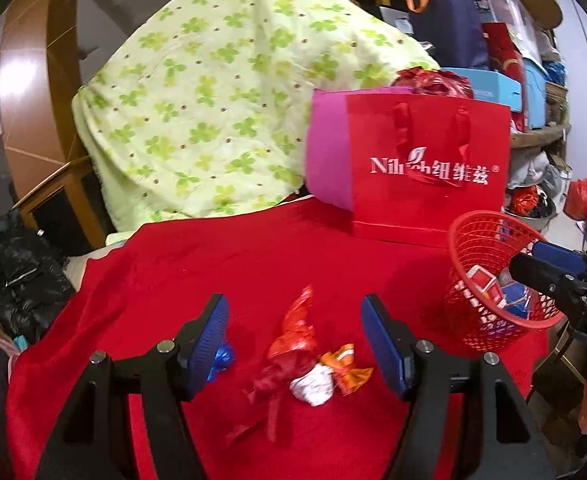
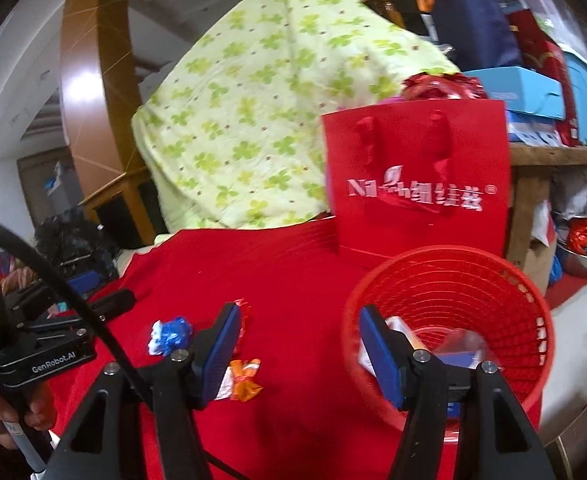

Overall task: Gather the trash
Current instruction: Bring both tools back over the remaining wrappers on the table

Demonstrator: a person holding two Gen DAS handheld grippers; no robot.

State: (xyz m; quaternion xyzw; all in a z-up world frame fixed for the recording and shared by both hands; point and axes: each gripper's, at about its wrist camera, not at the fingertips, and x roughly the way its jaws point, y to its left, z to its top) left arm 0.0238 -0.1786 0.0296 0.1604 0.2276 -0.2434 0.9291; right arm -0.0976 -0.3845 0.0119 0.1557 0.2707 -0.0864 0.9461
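Left tongs (image 1: 295,340) spread wide, straddling red wrapper (image 1: 293,336).

The left gripper (image 1: 295,328) points forward and slightly down, its two blue-padded fingers (image 1: 209,336) spread wide with nothing pinched between them. Seen from the right wrist view, its black body sits low at the left, gripped from below by the person's left hand (image 2: 11,416), with a black cable arching over it. The right gripper (image 2: 299,344) is likewise parted wide and holds nothing, its black linkage arms splayed in the foreground. In the left wrist view its blue pad tip reaches in from the right edge.
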